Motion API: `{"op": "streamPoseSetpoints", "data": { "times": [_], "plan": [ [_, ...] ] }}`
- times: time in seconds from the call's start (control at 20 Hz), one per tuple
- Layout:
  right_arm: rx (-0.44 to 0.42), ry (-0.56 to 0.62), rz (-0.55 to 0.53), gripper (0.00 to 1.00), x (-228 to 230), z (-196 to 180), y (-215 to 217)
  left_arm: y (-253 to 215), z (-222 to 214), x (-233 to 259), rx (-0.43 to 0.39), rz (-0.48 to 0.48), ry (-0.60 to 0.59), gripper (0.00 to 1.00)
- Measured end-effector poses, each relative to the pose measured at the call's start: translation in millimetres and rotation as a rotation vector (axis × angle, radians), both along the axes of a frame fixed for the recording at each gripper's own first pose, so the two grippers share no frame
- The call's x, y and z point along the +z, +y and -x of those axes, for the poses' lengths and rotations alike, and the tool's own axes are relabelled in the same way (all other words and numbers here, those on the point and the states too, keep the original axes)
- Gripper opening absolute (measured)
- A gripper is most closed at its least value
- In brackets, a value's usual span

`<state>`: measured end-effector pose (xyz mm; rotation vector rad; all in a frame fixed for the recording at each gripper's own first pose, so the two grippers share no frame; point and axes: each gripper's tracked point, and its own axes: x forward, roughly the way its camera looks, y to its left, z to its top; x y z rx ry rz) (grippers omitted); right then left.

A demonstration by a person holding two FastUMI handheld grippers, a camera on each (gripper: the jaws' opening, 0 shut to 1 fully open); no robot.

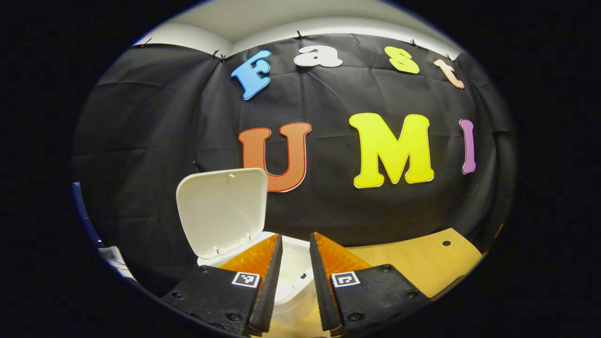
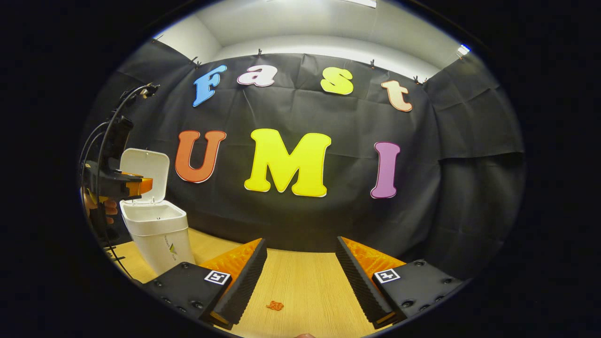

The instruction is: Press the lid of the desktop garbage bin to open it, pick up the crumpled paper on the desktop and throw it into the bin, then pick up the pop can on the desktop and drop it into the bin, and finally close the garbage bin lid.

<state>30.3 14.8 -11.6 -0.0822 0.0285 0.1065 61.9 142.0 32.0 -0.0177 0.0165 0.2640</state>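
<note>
The white desktop bin (image 2: 159,237) stands at the left of the wooden table (image 2: 305,277), its lid (image 2: 145,174) swung up and open. In the left gripper view the lid (image 1: 220,211) stands upright at left. The bin's open mouth (image 1: 296,265) lies just below and between my fingers. My left gripper (image 1: 296,240) hovers over the bin with a narrow gap and nothing in it. It also appears in the right gripper view (image 2: 141,185), held by a hand (image 2: 107,206) above the bin's left rim. My right gripper (image 2: 300,248) is wide open over bare tabletop, to the right of the bin.
A small orange scrap (image 2: 275,305) lies on the wood between my right fingers. The tabletop (image 1: 422,263) runs right toward an edge and has a small dark hole (image 1: 446,243). Black cloth wall stands close behind the bin. Cables (image 2: 105,126) rise from the left gripper.
</note>
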Motion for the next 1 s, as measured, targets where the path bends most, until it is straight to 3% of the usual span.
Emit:
{"op": "streamPoseSetpoints", "data": {
  "times": [0.15,0.35,0.65,1.0],
  "plan": [
    [0.013,0.009,0.003,0.95,-4.3,-0.4,1.8,-7.6,8.9,1.0,-0.010,0.009,-0.005,0.67],
    [0.034,0.032,0.017,0.95,-14.4,-5.7,3.7,-14.2,27.2,6.8,-0.010,0.002,-0.024,0.88],
    [0.085,0.154,0.031,0.95,-57.8,-26.9,13.0,-26.4,45.6,18.5,-0.006,-0.001,-0.054,0.96],
    [0.111,0.524,0.131,0.94,-179.6,-54.9,30.8,-40.3,59.6,14.4,-0.018,0.009,-0.035,0.96]
  ]
}}
